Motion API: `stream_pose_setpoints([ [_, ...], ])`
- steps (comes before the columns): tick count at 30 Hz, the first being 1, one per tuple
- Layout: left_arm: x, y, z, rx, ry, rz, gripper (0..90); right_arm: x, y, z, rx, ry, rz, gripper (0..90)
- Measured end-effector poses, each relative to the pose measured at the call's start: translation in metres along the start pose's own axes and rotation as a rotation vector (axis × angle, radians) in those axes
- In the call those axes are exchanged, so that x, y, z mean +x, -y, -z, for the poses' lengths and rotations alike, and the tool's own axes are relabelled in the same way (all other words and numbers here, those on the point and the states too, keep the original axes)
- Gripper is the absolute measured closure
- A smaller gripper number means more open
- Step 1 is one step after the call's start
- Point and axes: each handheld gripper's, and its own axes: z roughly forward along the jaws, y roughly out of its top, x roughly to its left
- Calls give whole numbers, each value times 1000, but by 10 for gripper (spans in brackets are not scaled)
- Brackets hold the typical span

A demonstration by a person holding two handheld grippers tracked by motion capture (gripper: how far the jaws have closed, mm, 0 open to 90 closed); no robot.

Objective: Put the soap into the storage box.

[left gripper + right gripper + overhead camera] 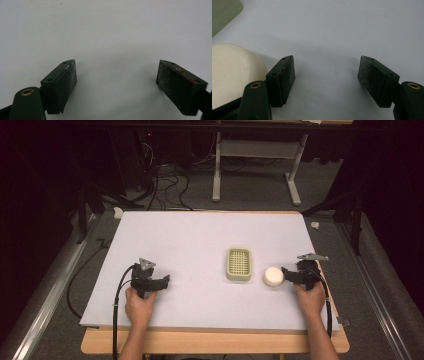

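Observation:
A pale green soap dish [238,264] with a grid insert lies on the white mat [190,235], right of centre. A round cream soap bar [273,276] sits on the mat just right of the dish. My right gripper [288,275] rests directly right of the soap, pointing left. In the right gripper view the soap [234,67] lies outside the left jaw; the gripper [326,72] stands open over bare mat, and a corner of the dish [223,12] shows at top left. My left gripper [164,281] rests on the mat at the left, open [116,75] with nothing between its jaws.
The mat covers a wooden table whose front edge [215,342] shows below it. Cables [165,180] and a grey stand's legs [255,175] lie on the floor beyond the table. A small white object [118,212] sits at the far left corner.

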Motion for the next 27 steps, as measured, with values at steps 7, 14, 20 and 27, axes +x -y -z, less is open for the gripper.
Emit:
stream_pose_setpoints([
  [7, 0, 0, 0, 0, 0, 0, 170, 0, 0, 0, 0, 1, -2, 301],
  [14, 0, 0, 0, 0, 0, 0, 171, 0, 0, 0, 1, 1, -2, 301],
  [20, 0, 0, 0, -1, 0, -1, 172, 0, -1, 0, 4, -1, -4, 301],
  [27, 0, 0, 0, 0, 3, 1, 173, -1, -1, 0, 6, -4, -3, 300],
])
